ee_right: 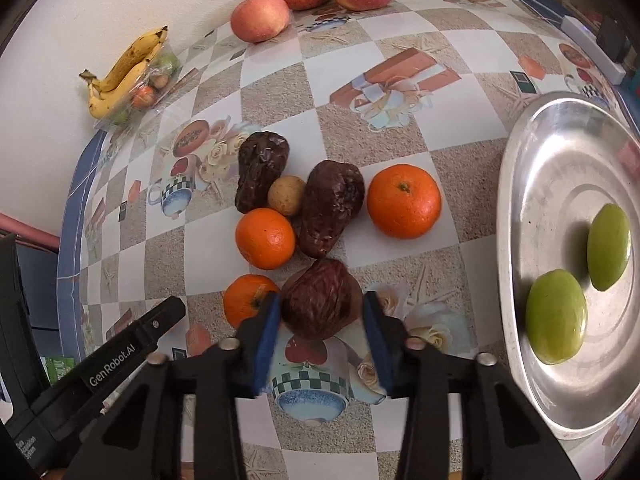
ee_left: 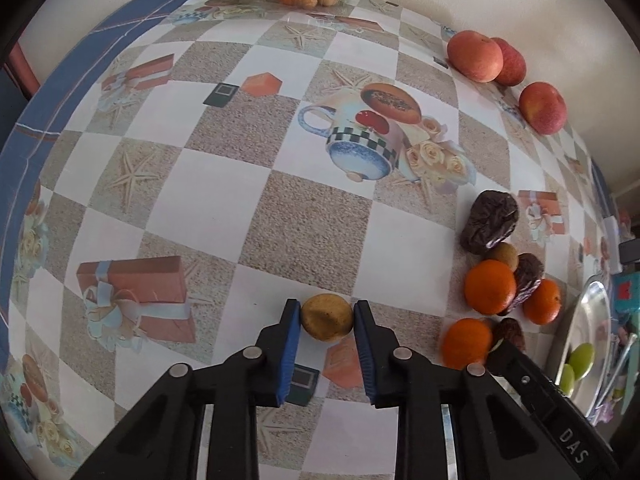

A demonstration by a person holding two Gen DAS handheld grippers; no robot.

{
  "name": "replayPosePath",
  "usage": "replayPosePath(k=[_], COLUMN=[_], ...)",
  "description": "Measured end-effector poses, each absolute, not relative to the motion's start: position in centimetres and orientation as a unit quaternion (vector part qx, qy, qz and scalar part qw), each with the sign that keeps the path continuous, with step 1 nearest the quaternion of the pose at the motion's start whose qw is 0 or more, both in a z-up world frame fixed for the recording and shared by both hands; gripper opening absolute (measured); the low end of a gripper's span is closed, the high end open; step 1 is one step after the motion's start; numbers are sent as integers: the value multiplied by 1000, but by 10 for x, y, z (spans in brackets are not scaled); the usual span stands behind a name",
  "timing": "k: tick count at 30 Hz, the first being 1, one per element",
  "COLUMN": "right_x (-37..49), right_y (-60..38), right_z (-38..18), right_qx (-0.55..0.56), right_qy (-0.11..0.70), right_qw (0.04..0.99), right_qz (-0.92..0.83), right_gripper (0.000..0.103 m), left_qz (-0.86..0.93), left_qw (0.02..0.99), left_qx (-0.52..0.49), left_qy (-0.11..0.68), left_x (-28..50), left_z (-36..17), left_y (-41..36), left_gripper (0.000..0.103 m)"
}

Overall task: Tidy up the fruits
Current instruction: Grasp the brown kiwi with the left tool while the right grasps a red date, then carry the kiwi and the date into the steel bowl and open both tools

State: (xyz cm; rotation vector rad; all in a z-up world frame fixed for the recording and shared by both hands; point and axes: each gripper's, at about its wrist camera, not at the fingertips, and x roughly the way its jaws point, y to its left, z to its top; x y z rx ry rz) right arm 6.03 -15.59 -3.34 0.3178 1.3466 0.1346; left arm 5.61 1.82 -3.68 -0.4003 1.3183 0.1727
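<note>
Gripping a small tan round fruit between its blue pads, the left gripper has both jaws pressed against the fruit's sides, out over the checkered tablecloth. The right gripper has its jaws around a dark wrinkled fruit; the left pad looks to be touching it, though whether the right pad is in contact is hard to say from this angle. Just beyond that fruit sits a loose cluster: two more dark wrinkled fruits, another small tan fruit between them, and three oranges, one of them tucked just behind the right gripper's left finger. Over to the right, a metal plate holds two green fruits lying near each other. Against the wall at the back rest three red apples, and farther left a clear plastic tray carries bananas on top of a few smaller fruits.
</note>
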Motion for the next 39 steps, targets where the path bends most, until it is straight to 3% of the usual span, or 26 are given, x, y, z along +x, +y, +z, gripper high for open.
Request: replayPosePath(k=[22, 39], right_x=[53, 57], right_y=[-182, -258], right_z=[1, 12], right_qx=[180, 228], right_qy=[586, 568], right_qw=[788, 790], right_qz=[47, -25], right_gripper=[37, 37], left_qz=[55, -47], left_qw=[797, 828], left_qx=[-194, -104], left_qy=[569, 549], left_x=[45, 47], left_z=[-3, 12], left_y=[26, -62], left_gripper=[29, 29])
